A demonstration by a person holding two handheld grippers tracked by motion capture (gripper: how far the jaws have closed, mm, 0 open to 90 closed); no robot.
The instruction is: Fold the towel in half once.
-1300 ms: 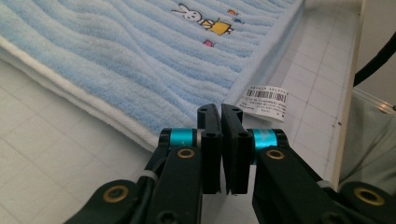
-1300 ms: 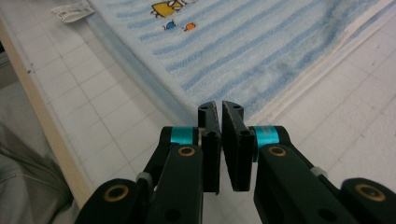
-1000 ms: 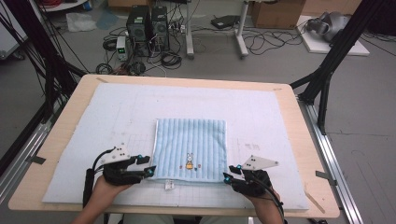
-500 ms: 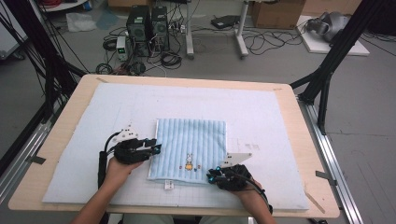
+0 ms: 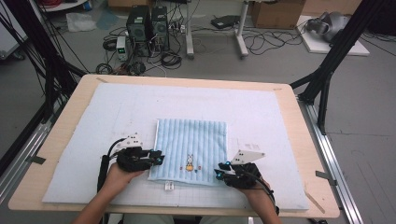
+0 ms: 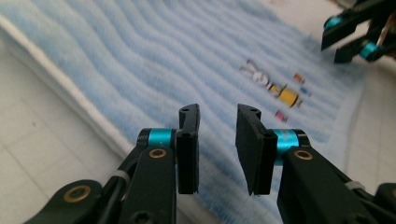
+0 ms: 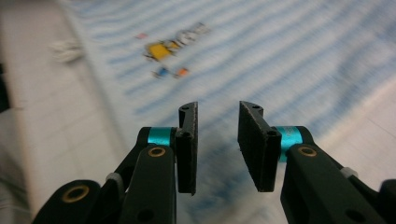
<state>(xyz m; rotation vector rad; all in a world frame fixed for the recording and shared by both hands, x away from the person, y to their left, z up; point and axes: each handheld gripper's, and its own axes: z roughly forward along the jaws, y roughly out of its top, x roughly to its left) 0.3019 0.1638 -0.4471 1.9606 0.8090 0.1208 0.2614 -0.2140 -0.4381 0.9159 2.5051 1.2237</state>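
Ribbed fluffy cloth towel (image 5: 191,147); matt wood table (image 5: 299,121).

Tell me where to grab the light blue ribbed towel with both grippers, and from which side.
Probably take the light blue ribbed towel by its two near corners, coming in low from the person's side. It lies flat, and the left gripper and right gripper are open at those corners.
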